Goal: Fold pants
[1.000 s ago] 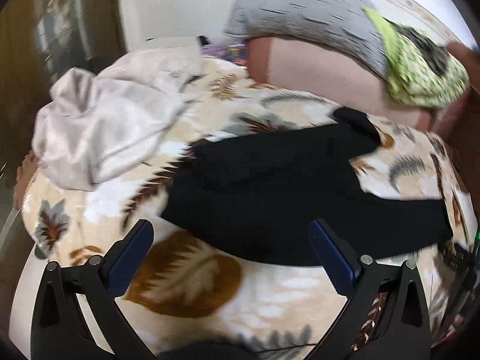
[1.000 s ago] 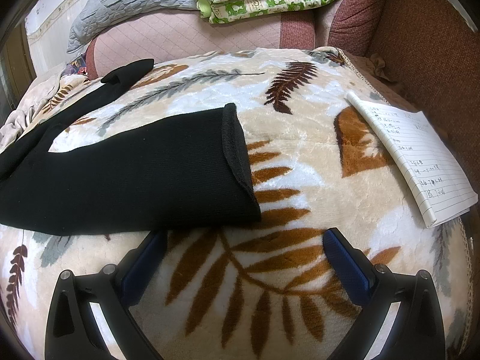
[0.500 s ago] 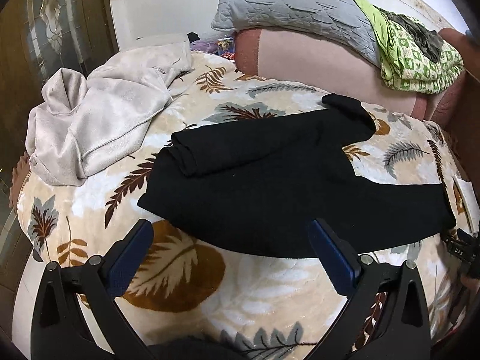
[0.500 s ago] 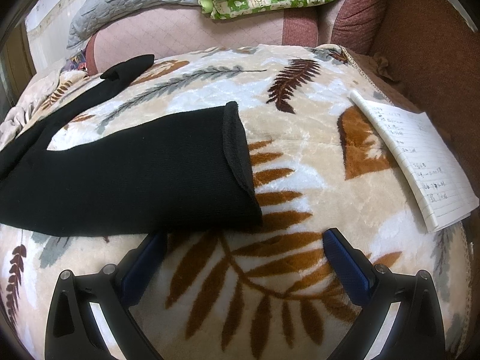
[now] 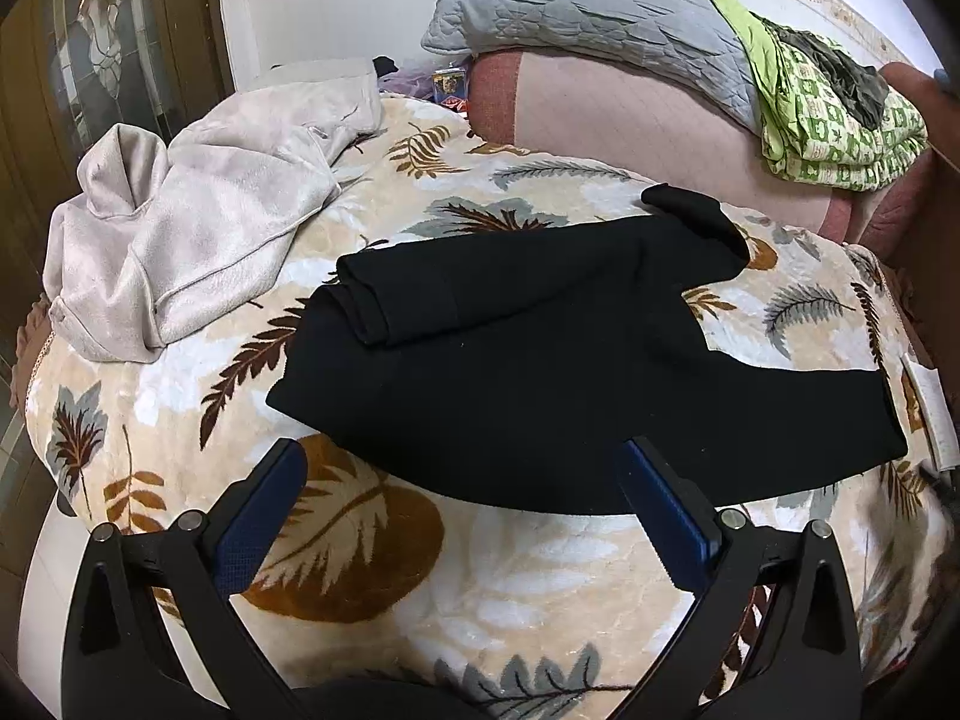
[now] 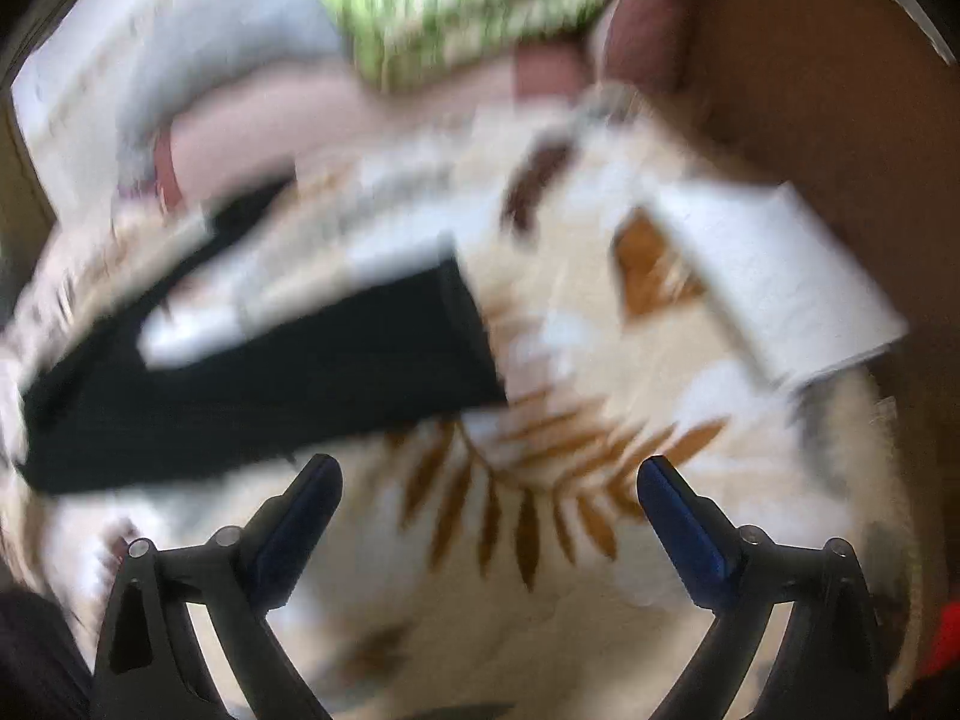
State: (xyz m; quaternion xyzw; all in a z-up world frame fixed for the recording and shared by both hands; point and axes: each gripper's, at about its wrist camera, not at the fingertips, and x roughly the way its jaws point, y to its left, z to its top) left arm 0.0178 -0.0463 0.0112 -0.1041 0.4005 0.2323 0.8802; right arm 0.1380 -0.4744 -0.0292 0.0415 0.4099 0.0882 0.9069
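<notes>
The left gripper (image 5: 462, 474) has its jaws spread wide and holds nothing; it hovers above the leaf-print blanket (image 5: 372, 570), just short of the near edge of the black pants (image 5: 540, 360). Over the last second this view has steadied from a blurred frame to a sharp one, with the pants framed squarely ahead.

The right gripper (image 6: 489, 489) is likewise spread and empty. Its view, sharp half a second ago, is now heavily smeared, which indicates that the right gripper has begun a fast move. The leg cuff of the pants (image 6: 468, 324) has shifted up and away from the jaws; the notebook (image 6: 780, 282) lies well apart to the right.

The pants lie flat on the blanket, one end doubled over into a thick roll (image 5: 372, 306), the two legs splayed toward the far side. A beige garment (image 5: 192, 210) lies beside them, apart.

Judgement: no grasp is under way. The right gripper is probably repositioning for the next fold; the legs are not yet laid together.
</notes>
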